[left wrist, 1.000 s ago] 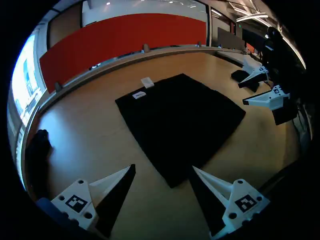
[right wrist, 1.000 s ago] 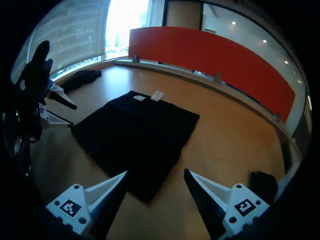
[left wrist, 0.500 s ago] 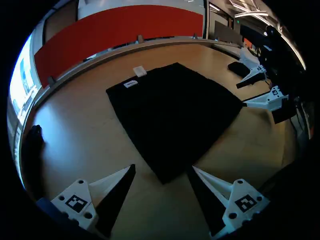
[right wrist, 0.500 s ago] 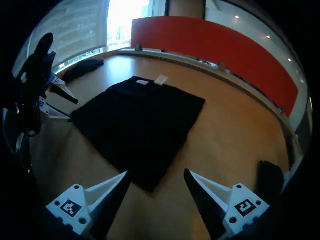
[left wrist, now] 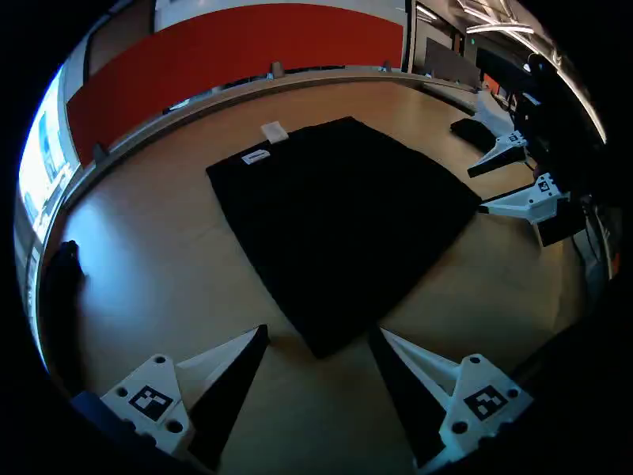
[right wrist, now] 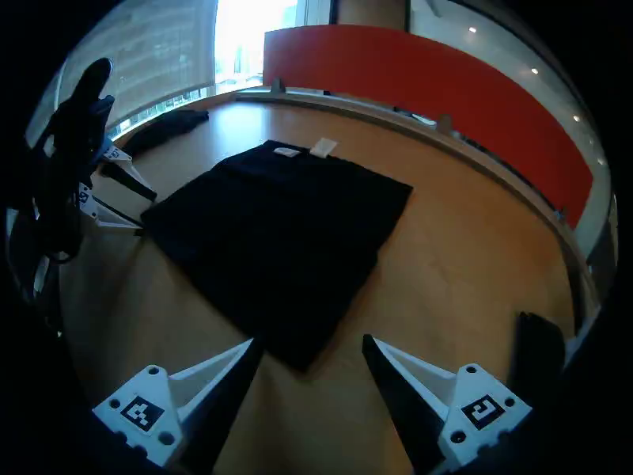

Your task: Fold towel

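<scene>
A black towel (left wrist: 340,214) lies spread flat on the wooden table, its near corner pointing between my left gripper's fingers. My left gripper (left wrist: 318,372) hovers open just short of that corner, holding nothing. In the right gripper view the same towel (right wrist: 277,229) lies flat, and my right gripper (right wrist: 310,376) stands open just before another corner, holding nothing. The right gripper (left wrist: 494,188) also shows at the towel's far right edge in the left gripper view, open. The left gripper (right wrist: 130,199) shows at the towel's left edge in the right gripper view, held by a dark-sleeved hand.
Two white tags (left wrist: 265,142) sit at the towel's far corner. A red partition (left wrist: 229,55) runs along the table's back edge. A dark cloth bundle (right wrist: 162,127) lies near the window, and another dark object (right wrist: 538,348) rests at the table's right edge.
Both grippers have come lower and closer to the towel's corners; the towel looks larger in both views. The towel itself has not moved.
</scene>
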Available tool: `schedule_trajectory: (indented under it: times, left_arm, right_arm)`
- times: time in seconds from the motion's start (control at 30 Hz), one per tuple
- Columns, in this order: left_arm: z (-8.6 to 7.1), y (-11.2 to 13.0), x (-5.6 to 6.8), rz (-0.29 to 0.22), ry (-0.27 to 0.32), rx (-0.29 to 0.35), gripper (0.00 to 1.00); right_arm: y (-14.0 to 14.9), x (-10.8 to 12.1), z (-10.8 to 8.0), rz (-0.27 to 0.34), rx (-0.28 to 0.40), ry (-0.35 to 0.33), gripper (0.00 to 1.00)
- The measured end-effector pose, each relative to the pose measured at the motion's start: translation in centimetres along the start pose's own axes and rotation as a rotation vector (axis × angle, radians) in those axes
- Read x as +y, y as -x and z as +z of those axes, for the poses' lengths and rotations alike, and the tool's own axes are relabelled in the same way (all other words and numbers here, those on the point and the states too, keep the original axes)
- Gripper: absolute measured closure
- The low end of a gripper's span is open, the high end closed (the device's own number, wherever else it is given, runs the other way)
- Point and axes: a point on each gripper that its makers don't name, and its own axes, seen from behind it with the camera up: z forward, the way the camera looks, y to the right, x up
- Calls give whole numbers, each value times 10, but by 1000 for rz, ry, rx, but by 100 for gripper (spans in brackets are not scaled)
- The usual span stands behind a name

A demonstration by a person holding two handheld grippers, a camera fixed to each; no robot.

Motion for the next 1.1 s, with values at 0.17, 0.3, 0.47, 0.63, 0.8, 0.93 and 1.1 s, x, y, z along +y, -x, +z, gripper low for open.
schedule_trajectory:
  times: [0.17, 0.3, 0.47, 0.63, 0.8, 0.93, 1.1]
  left_arm:
    - [0, 0, 0, -3, -1, -1, 6]
    - [0, 0, 1, -4, 0, -3, 10]
    - [0, 1, 5, 2, 4, -10, 24]
    - [0, 0, 10, 6, 8, -12, 37]
    - [0, 0, 10, 0, 4, -16, 49]
    - [0, 1, 8, -3, 1, -21, 58]
    - [0, 1, 7, -11, 0, -27, 66]
  right_arm:
    - [4, -2, 2, -4, -18, -13, 9]
    - [5, -1, 3, -3, -22, -17, 15]
    - [5, -5, 4, -2, -23, -36, 30]
    - [5, -9, 4, -7, -22, -46, 42]
    - [6, -13, 3, -14, -22, -60, 56]
    - [7, -13, 2, -16, -24, -65, 69]
    - [7, -14, 1, -13, -28, -66, 79]
